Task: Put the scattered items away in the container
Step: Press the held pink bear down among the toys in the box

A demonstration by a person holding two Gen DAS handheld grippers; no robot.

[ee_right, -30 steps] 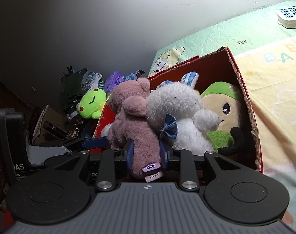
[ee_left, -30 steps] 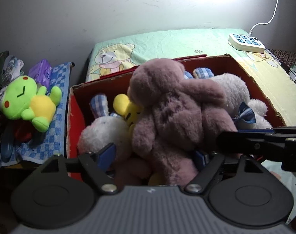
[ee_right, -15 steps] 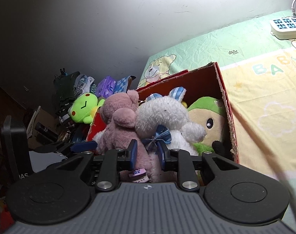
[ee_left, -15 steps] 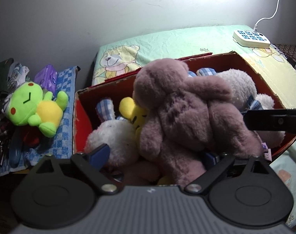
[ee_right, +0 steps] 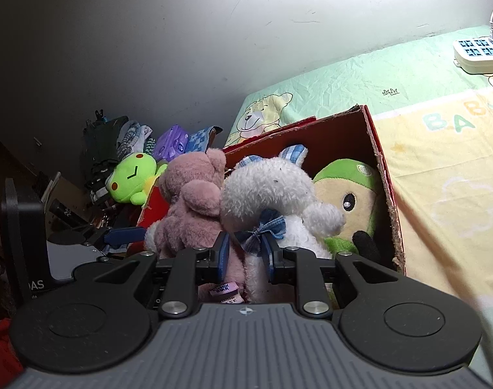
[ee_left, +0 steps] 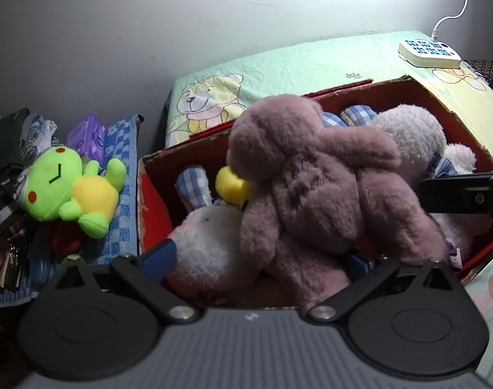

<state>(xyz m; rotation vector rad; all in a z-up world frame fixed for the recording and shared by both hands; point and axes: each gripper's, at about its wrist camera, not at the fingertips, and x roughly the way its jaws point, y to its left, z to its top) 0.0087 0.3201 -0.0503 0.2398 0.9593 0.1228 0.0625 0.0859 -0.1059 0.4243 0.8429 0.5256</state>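
Sitting between left gripper (ee_left: 258, 261): pink bear (ee_left: 314, 188)

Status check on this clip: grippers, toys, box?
Left gripper open, just widened around pink bear. Right gripper closing on bear's leg. Red box crowded. Green frog outside on blue cloth.

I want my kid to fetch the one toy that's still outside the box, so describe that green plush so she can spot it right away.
Start at the red cardboard box full of plush toys on the bed. Look past its end away from the power strip, to the blue checked cloth. The green plush lies there on its back: bright lime, yellow belly, red cheek dots, and the only plush toy outside the box.
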